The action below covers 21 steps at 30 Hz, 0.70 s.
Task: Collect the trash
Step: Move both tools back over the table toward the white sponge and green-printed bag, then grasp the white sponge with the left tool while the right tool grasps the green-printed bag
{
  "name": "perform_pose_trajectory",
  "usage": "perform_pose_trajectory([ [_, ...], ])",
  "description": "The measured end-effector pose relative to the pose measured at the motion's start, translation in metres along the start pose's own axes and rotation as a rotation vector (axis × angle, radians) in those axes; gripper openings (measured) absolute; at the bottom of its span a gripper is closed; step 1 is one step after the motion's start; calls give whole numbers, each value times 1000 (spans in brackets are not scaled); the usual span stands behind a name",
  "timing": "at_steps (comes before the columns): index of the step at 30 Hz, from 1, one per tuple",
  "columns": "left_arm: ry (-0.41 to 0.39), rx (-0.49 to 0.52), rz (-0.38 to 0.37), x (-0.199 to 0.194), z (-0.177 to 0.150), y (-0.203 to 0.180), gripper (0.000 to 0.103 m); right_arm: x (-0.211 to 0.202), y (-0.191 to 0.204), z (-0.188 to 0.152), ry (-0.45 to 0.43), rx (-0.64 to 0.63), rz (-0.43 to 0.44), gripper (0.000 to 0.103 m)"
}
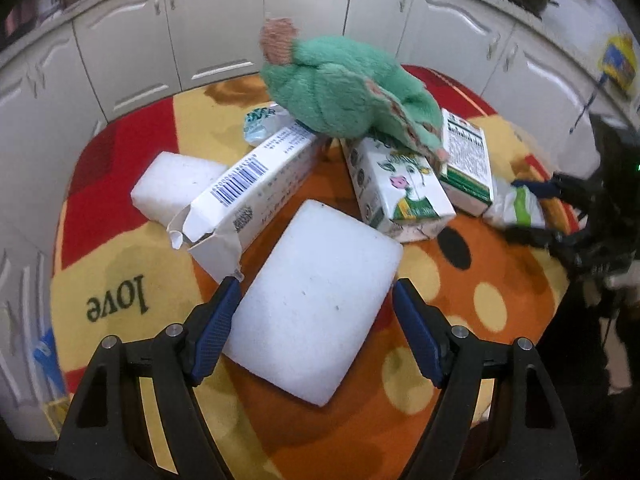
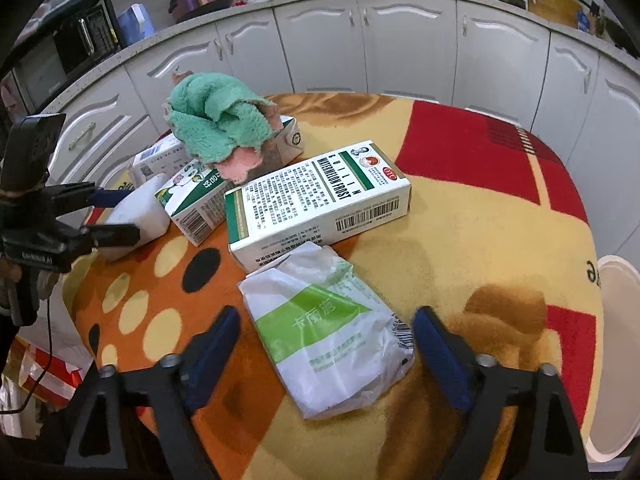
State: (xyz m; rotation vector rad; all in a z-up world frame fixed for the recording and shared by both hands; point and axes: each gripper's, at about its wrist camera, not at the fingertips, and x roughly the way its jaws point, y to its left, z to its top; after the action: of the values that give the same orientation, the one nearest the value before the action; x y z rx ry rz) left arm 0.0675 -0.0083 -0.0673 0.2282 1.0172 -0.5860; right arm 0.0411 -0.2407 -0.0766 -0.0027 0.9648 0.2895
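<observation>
Reaching for trash on the tabletop [image 2: 480, 208]: left tongs [image 1: 316, 320] spread around the foam block [image 1: 316, 304], right tongs [image 2: 326, 344] spread around the plastic packet [image 2: 324, 328]. Next, presumably, squeezing and lifting.

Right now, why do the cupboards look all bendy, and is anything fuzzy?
Left wrist view: the fisheye lens curves the cupboards, and the green towel looks slightly blurred. Right wrist view: the same curving, but the plastic packet between the open right tongs looks sharp.
</observation>
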Motion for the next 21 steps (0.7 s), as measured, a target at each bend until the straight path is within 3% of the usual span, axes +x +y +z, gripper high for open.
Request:
perform_pose_trajectory([
  [3,-1,25,23,1,-1,-3,77,-5,-3,-4,-10,0,-10,63],
  [6,3,21,77,5,-4,-5,68,-12,-4,-7,-24,10,-7,52],
  [9,-15,10,68,-4,-6,-6,66,-22,0,-10,-48,11,8,50],
  [12,-43,-26,-13,-21,-6,-7,65,-36,3,-12,-77,12,18,50],
  [14,-73,-28,-21,-34,-4,-12,65,-45,2,-12,-98,17,25,50],
  [21,-133,-17,-83,-57,11,-48,66,-67,-2,-12,-149,39,24,50],
])
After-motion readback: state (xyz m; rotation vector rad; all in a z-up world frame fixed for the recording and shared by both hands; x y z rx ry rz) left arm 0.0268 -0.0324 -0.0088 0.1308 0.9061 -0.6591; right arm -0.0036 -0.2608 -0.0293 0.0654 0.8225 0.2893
